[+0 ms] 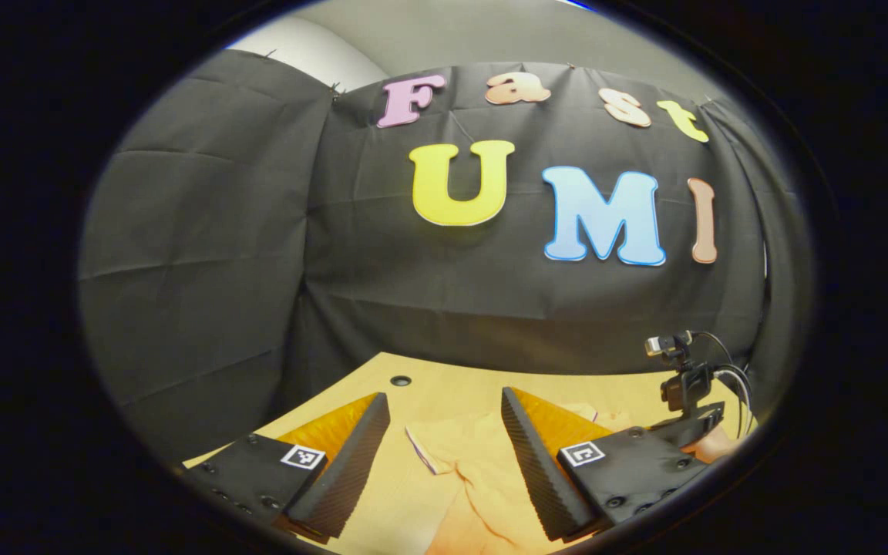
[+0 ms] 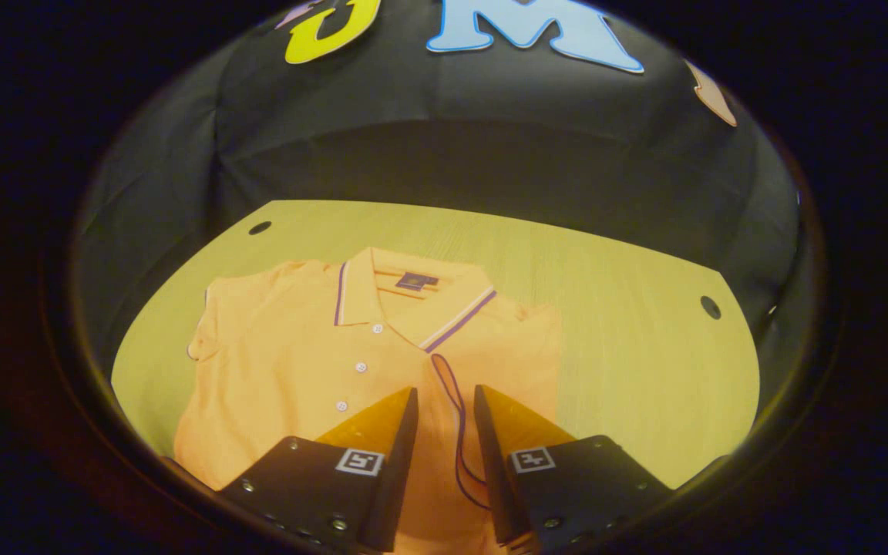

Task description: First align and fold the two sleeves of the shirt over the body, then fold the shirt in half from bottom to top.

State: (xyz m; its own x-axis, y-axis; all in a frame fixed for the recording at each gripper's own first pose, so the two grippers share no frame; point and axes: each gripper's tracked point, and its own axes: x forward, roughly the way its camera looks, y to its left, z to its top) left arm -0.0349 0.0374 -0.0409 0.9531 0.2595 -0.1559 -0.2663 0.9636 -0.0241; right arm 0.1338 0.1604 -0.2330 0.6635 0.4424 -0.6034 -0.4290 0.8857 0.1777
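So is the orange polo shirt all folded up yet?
Partly. The orange polo shirt lies flat; one sleeve is folded over its front.

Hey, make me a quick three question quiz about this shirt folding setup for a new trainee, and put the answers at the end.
1. True or false: in the right gripper view, the shirt lies on the table with its collar toward the booth wall.
2. Multiple choice: the right sleeve, with its dark trimmed edge, is A) spread out flat on the table, B) folded over the body, C) hanging off the table edge.
3. Fill in: in the left gripper view, the left gripper is ____, with shirt fabric between its fingers but not pinched.

Key: 1 true. 2 B. 3 open.
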